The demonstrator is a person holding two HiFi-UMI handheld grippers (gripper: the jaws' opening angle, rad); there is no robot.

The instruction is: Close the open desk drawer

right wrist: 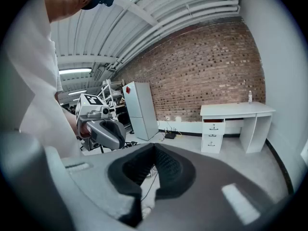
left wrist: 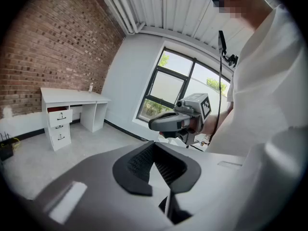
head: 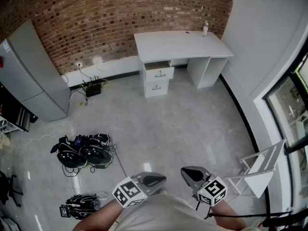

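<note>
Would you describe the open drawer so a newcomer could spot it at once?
Against the brick wall stands a white desk. Under its left end in the head view, the open drawer is the topmost, jutting forward past the shut drawer fronts beneath it.

White desk [head: 183,44] against brick wall [head: 120,18], top drawer [head: 159,72] standing open, bottle [head: 205,29] on far right corner. Left gripper [head: 153,180], right gripper [head: 192,173] held low, well apart from desk.
</note>
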